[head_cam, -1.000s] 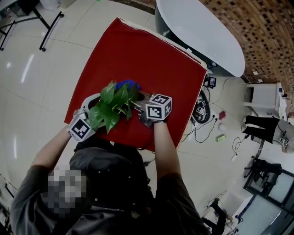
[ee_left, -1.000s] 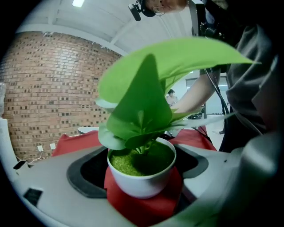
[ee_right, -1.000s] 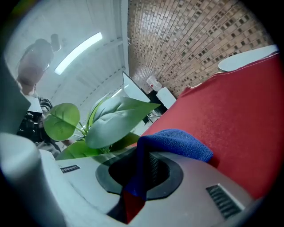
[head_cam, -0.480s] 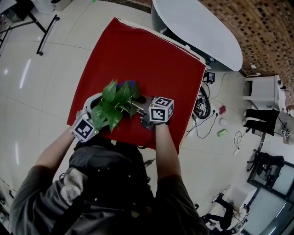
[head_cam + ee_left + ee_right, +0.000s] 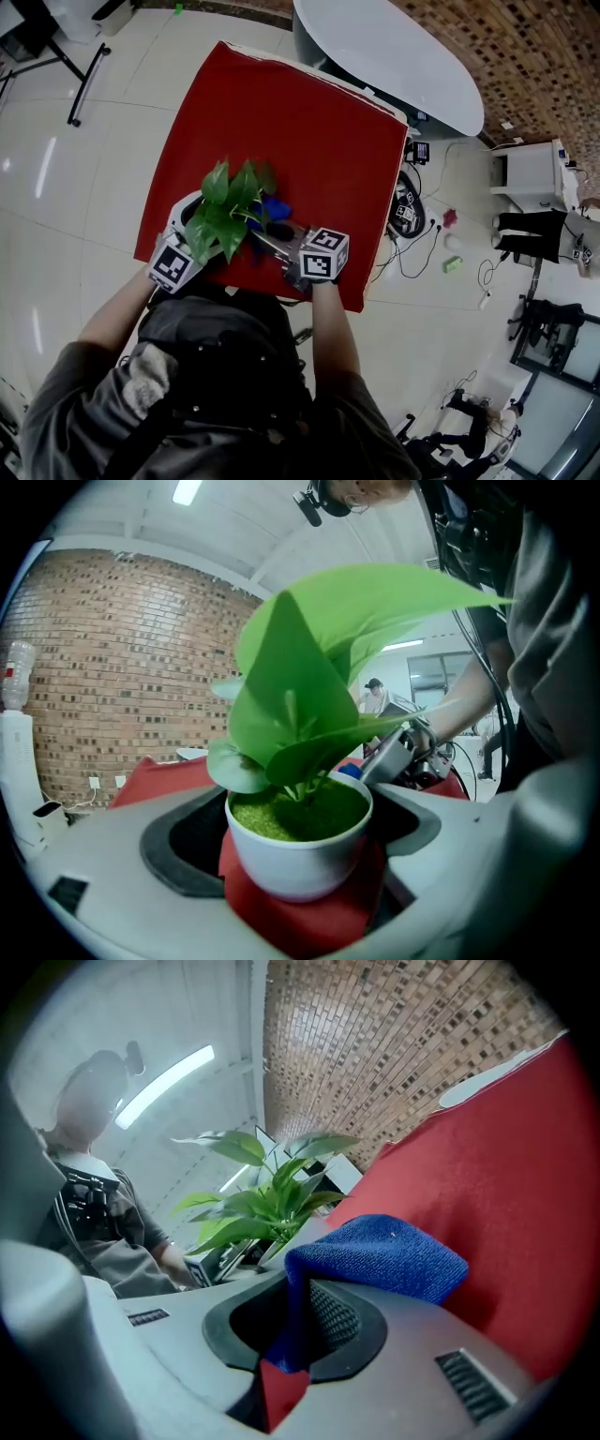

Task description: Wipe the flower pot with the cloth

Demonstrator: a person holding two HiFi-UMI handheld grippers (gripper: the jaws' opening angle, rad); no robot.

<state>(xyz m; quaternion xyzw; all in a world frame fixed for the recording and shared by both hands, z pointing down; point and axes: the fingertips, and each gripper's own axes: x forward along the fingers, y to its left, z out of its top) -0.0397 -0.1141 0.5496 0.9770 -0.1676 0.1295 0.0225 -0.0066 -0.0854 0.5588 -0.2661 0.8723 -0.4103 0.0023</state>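
A white flower pot with green leaves stands near the front edge of the red table. My left gripper is shut on the pot, one jaw against each side. In the head view the leaves hide the pot, and the left gripper reaches in from the left. My right gripper is shut on a folded blue cloth. The head view shows the cloth just right of the plant, with the right gripper behind it. Whether the cloth touches the pot is hidden.
A white oval table stands beyond the red table's far right corner. Cables and small items lie on the tiled floor to the right, near a white cabinet. The red table's front edge runs just below both grippers.
The right gripper and the blue cloth have come from the plant's far side round to its right, nearer the person. The left gripper still holds the pot.
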